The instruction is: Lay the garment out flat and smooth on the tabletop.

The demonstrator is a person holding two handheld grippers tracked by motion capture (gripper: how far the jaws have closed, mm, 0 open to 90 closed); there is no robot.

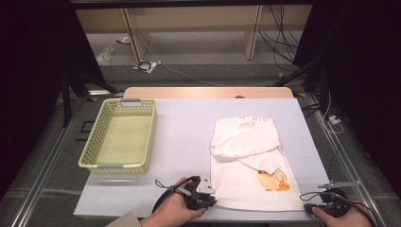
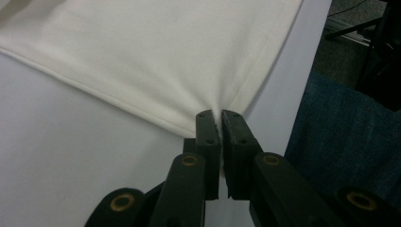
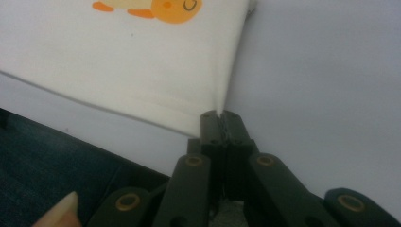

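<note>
1. A small cream-white cotton shirt with an orange and yellow duck print (image 1: 255,161) is seen lying flat on the white table top (image 1: 184,137), on the right half of it, with its hem towards the person's side.

2. One sleeve of the shirt is folded across the chest, and the duck print is located near the lower right part of the fabric.

3. The left gripper (image 1: 208,196) is held by the person's left hand (image 1: 172,208) at the lower left corner of the shirt. In the left gripper view, the two black jaws are clenched on the hem corner (image 2: 218,111), and the cloth is drawn into small folds which run towards the pinch.

4. The right gripper (image 1: 309,206) is held by the person's right hand (image 1: 343,215) at the lower right corner of the shirt, close to the near edge of the table. In the right gripper view, its jaws are pressed tightly together on the corner of the hem (image 3: 221,109), and the duck print (image 3: 161,7) is seen at the top of that view.

5. The two grippers are placed well apart, one at each end of the hem, and the hem is stretched between them.

6. A pale yellow-green plastic basket with a perforated wall (image 1: 120,135) is standing on the left half of the table, well apart from the shirt.

7. Blue denim fabric (image 2: 340,132) is visible beyond the table edge in both gripper views.
</note>
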